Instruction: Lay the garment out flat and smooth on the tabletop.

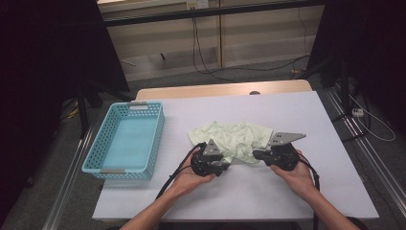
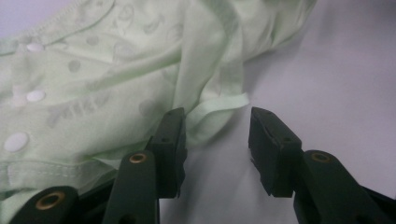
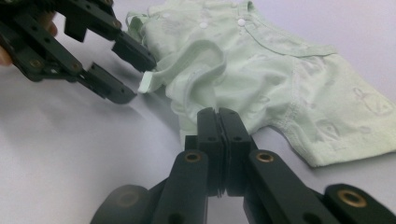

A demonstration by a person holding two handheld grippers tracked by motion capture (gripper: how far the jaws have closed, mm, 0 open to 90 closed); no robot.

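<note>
Black right gripper [image 3: 218, 114] fingers pinch the green garment [image 3: 261, 74]; its view shows left gripper [image 3: 125, 74] fingers apart.

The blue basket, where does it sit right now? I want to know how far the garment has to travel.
In the high view the blue basket sits on the white table's left side, left of the light green garment and apart from it.

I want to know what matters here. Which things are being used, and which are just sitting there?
In use:
- light green baby garment
- left gripper, jaws open at a strip of its edge
- right gripper, jaws shut at its hem

Just sitting there:
- blue basket
- cables on the floor
</note>
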